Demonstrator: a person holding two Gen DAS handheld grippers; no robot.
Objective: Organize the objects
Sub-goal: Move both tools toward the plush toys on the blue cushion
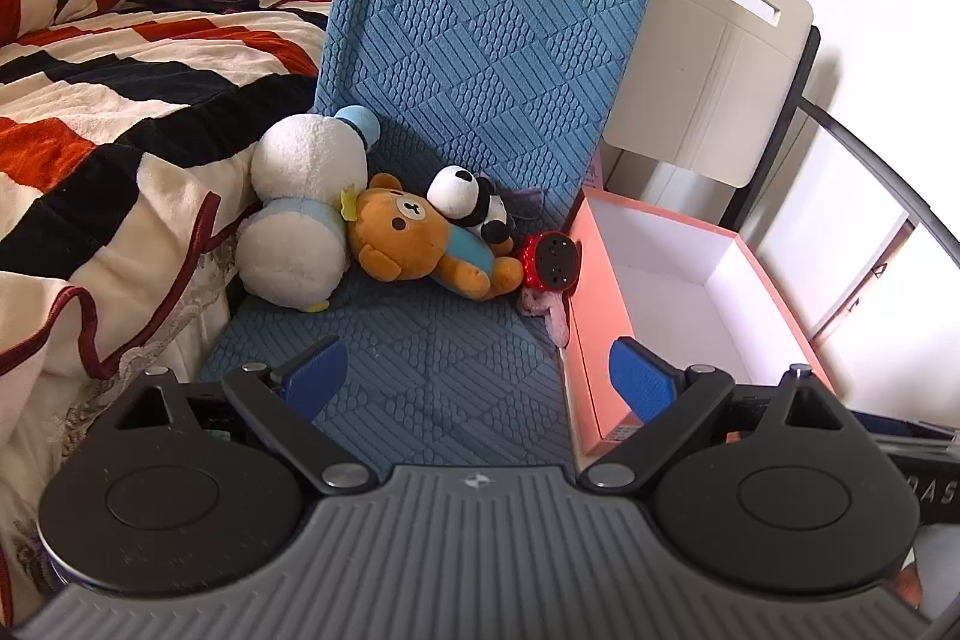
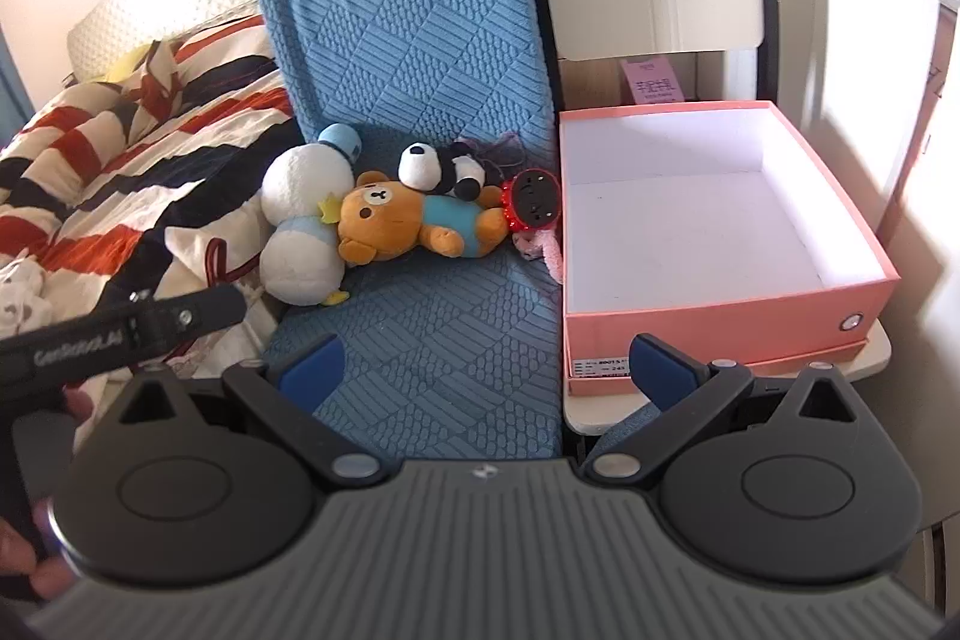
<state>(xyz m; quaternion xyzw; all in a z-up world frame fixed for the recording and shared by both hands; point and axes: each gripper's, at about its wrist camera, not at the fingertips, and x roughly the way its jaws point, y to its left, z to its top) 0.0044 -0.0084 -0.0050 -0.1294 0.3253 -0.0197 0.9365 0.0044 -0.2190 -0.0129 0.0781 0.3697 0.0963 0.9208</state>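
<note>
Since the pink box (image 2: pixel 720 322) shows only its bare white floor, the organizing is judged not yet begun: nothing has been put away.

All the toys lie in a cluster at the back of the blue chair seat (image 2: pixel 432 340), against the backrest. From the bed side toward the box: a white-and-blue plush (image 2: pixel 303 214), a brown bear (image 2: pixel 396 220) touching it, a panda (image 2: pixel 441 169) lying on the bear, then a small red round toy (image 2: pixel 534 199) and a pink fuzzy item (image 2: pixel 543 247) just beside the box wall. The box stands to the right of the seat, on a pale surface beside it.

Both tools are idle. The left gripper (image 1: pixel 480 376) hangs above the seat's front edge with its jaws wide apart and nothing between them. The right gripper (image 2: pixel 486 370) is likewise spread and unloaded, straddling the seam between seat and box.

Remaining, by judgement: every toy awaits transfer.

Legible writing: "GenRobot.AI" appears to be printed on the black tool at the lower left of the right wrist view. A white label on the box front carries print too small to read. A pink card behind the box bears unreadable characters.
</note>
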